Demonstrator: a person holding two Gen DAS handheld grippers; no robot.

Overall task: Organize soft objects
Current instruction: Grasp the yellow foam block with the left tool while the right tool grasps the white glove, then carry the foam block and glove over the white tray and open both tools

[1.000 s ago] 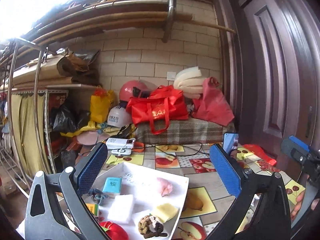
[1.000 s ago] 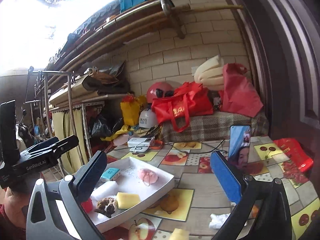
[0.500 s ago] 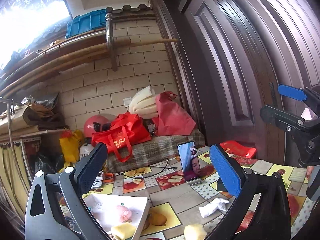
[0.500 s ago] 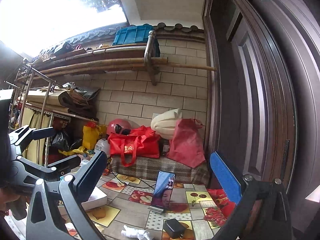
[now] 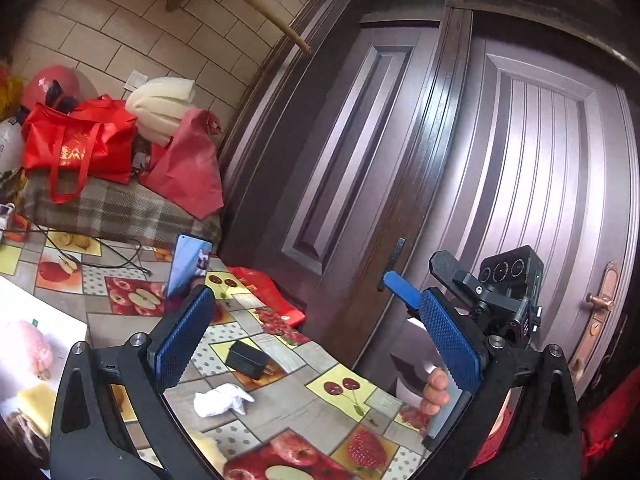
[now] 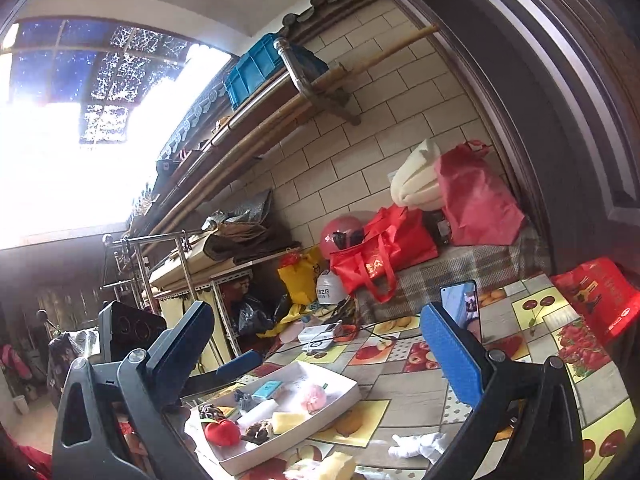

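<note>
both grippers spread wide, nothing pinched: left gripper [image 5: 316,340], right gripper [image 6: 324,356]. white tray [image 6: 344,394] sat near left on fruit-print table [image 6: 400,376], already loaded with soft bits. crumpled white cloth [image 5: 222,399] lay loose right of tray, yellow sponge [image 6: 336,465] nearer. probably best to drop onto cloth from above, pinch bulk not edge, steer clear of black charger [image 5: 247,359]. versus second ago: views swung right and up, tray slid off to left.

Counted one shallow white cardboard tray [image 6: 344,382] lower centre, one crumpled white cloth [image 6: 420,443], two pale yellow foam blocks [image 6: 286,420], one upright smartphone [image 6: 460,306].
</note>
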